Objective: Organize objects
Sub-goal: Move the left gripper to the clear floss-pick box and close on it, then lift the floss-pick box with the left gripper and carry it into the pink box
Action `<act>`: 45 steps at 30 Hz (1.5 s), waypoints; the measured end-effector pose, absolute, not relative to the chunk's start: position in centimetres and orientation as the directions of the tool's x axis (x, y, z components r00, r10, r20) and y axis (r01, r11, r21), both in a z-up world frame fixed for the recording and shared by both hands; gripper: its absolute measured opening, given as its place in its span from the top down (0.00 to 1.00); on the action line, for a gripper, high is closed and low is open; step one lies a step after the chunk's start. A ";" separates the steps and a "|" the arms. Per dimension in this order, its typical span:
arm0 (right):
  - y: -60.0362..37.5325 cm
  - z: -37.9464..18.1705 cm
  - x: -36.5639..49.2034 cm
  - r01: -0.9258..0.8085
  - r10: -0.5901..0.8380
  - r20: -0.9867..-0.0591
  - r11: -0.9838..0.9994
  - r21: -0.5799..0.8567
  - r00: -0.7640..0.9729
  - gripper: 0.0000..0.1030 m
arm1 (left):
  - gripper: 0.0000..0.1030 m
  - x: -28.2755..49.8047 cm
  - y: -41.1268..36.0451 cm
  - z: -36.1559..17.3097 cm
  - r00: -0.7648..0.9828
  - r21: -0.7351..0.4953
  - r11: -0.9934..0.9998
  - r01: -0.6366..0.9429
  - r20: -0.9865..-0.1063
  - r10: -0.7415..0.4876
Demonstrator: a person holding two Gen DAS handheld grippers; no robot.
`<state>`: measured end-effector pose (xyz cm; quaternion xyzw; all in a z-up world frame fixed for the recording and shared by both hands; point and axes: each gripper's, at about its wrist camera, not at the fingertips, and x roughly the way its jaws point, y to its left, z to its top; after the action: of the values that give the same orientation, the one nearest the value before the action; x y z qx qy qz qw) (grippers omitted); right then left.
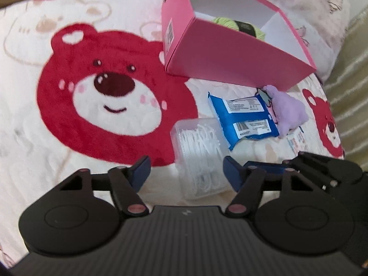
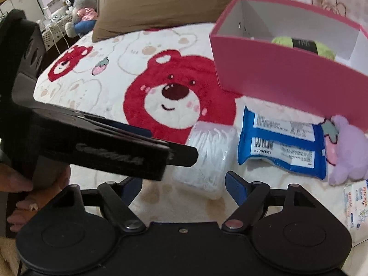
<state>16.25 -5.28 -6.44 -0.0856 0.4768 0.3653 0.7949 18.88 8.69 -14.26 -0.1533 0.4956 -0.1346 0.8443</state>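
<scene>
Left wrist view shows the pink box (image 1: 230, 62) sitting on the far right of the bear-print blanket (image 1: 69, 119), open at the top, with one thing already inside: a green skein with a dark band (image 1: 241, 26), so the tidying has begun but most of it is left. Four items lie loose on the blanket near the box: a clear plastic tub of floss picks (image 1: 200, 156) closest to the cameras, a blue wipes packet (image 1: 243, 119) just beyond it to the right, a purple plush toy (image 1: 287, 110) touching the box's near wall, and a small white tissue pack (image 1: 296, 142) at the right edge. The left gripper (image 1: 186, 172) has its jaws apart on either side of the tub, and I judge the pads are not pressing on it, though blur and the tub's clear walls make contact hard to rule out. The right gripper (image 2: 181, 184) hangs just beside it, jaws apart as well, with the tub ahead of its fingertips and nothing held; the left tool crosses the near left of the right wrist view. By my reckoning the tub is next to go, with the other three loose items to follow.
</scene>
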 end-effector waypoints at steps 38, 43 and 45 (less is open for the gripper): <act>-4.3 -10.4 19.1 -0.525 0.412 -0.881 0.815 0.243 0.233 0.33 | 0.47 19.8 8.7 -17.4 0.422 -0.539 0.842 0.024 -0.758 -0.497; -4.9 -10.1 19.1 -0.510 0.420 -0.878 0.820 0.260 0.229 0.33 | 0.56 19.0 8.5 -16.6 0.440 -0.521 0.851 0.063 -0.751 -0.492; -5.2 -9.8 18.9 -0.509 0.420 -0.877 0.821 0.258 0.233 0.33 | 0.56 18.8 8.1 -16.4 0.426 -0.517 0.853 0.075 -0.757 -0.496</act>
<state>18.86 -5.19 -9.81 -0.0411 0.5440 0.2961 0.7840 18.83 8.12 -16.43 -0.2077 0.5065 -0.1744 0.8185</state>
